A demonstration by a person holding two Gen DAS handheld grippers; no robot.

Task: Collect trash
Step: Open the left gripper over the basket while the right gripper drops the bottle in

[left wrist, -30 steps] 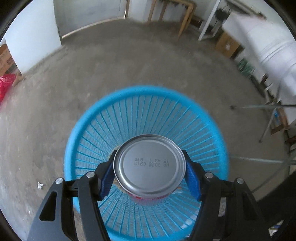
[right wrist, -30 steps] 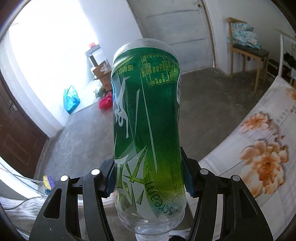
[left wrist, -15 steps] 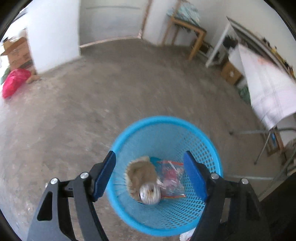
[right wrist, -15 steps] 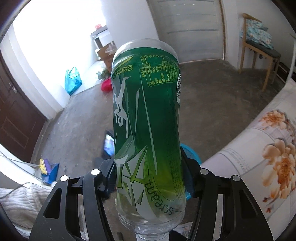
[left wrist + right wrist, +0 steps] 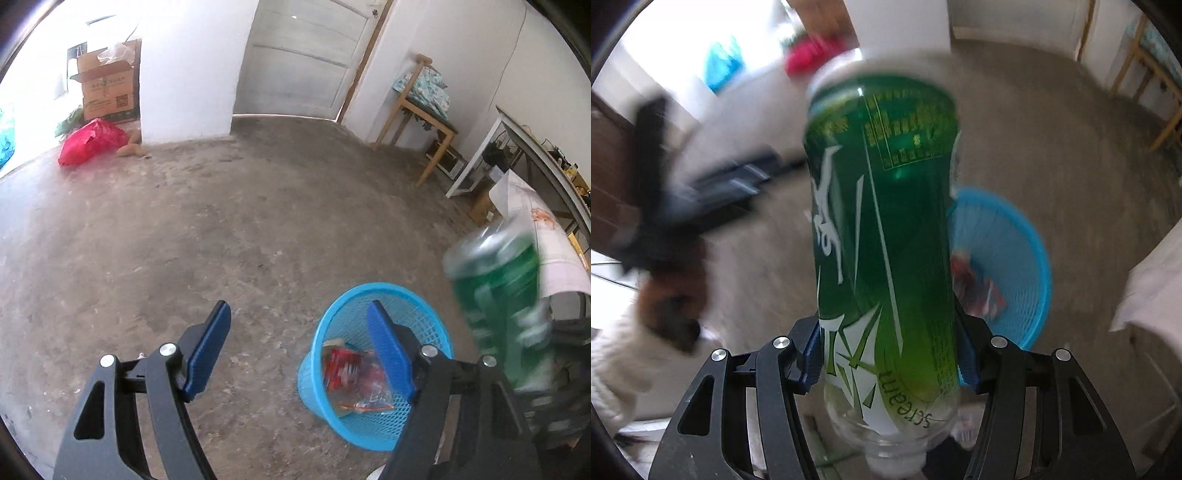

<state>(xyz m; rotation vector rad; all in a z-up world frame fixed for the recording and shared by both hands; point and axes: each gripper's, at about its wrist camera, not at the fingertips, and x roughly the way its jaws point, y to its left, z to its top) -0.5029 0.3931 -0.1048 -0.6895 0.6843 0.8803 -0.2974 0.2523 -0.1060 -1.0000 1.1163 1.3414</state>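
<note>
A blue mesh basket [image 5: 369, 287] stands on the concrete floor with red wrappers [image 5: 345, 369] in it. My left gripper [image 5: 298, 306] hangs open and empty above the floor, up and to the left of the basket; its right finger covers part of the basket's inside. A green plastic bottle [image 5: 882, 240] is clamped across its lower body in my right gripper [image 5: 888, 332], cap end toward the camera. It is tilted steeply down, with the basket [image 5: 1027, 236] just behind and to the right. In the left wrist view the bottle [image 5: 498, 295] is a blur right of the basket.
A red bag [image 5: 92, 142] and a cardboard box [image 5: 107, 88] lie by the far wall. A wooden chair [image 5: 424, 110] and a table with a flowered cloth [image 5: 546, 240] stand on the right. A person's white sleeve [image 5: 613, 369] shows at the left.
My left gripper let go of a tin can, which dropped into the basket, then rose and drew off to the left. My right gripper came down with the bottle toward the basket.
</note>
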